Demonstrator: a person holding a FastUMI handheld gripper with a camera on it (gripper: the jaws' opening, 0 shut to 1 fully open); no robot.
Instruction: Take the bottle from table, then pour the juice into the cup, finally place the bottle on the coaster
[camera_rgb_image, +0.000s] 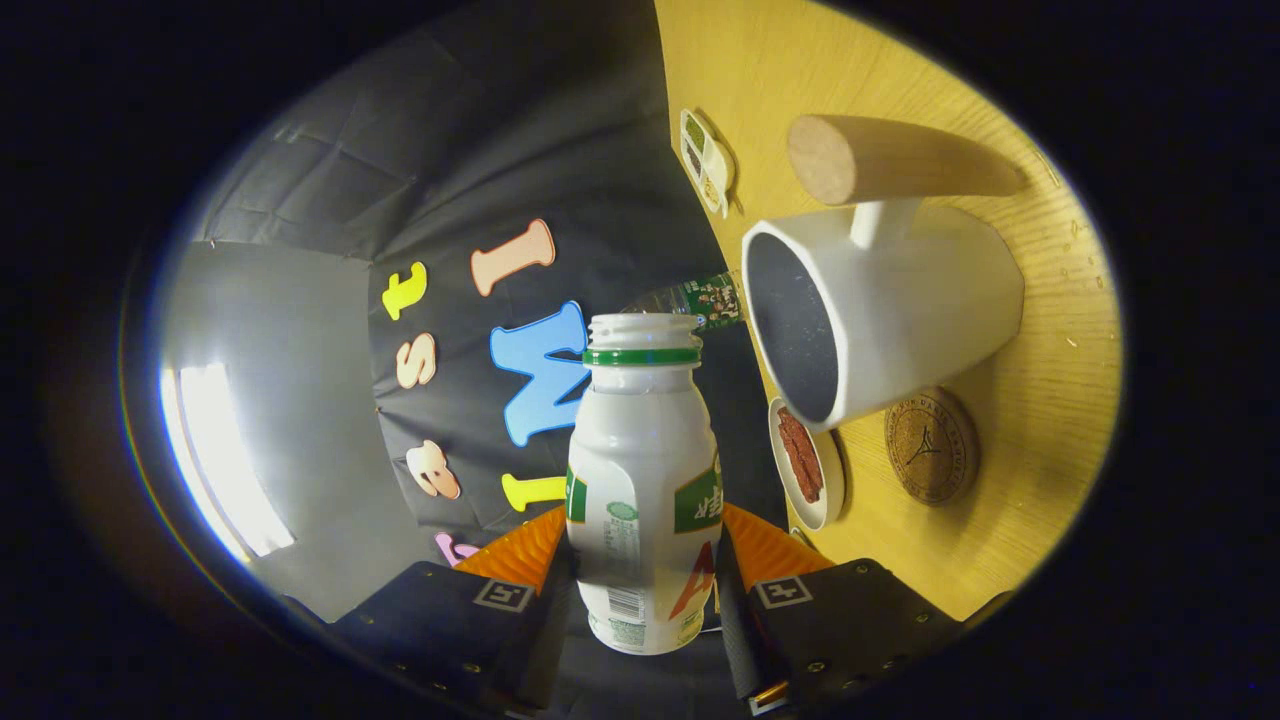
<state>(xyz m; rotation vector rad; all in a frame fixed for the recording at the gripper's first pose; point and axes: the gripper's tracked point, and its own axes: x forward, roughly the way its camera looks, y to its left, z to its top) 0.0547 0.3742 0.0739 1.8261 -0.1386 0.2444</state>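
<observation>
Between the fingers of the tongs (645, 570), the open-necked white bottle (642, 480) is being clamped on both sides, lifted off the counter (1040, 420). Beyond it, the white cup (880, 320) with a wooden handle is standing on the counter, near its back edge, touching the round cork coaster (931, 445) and overlapping a small dish (808, 465) of reddish food.
</observation>
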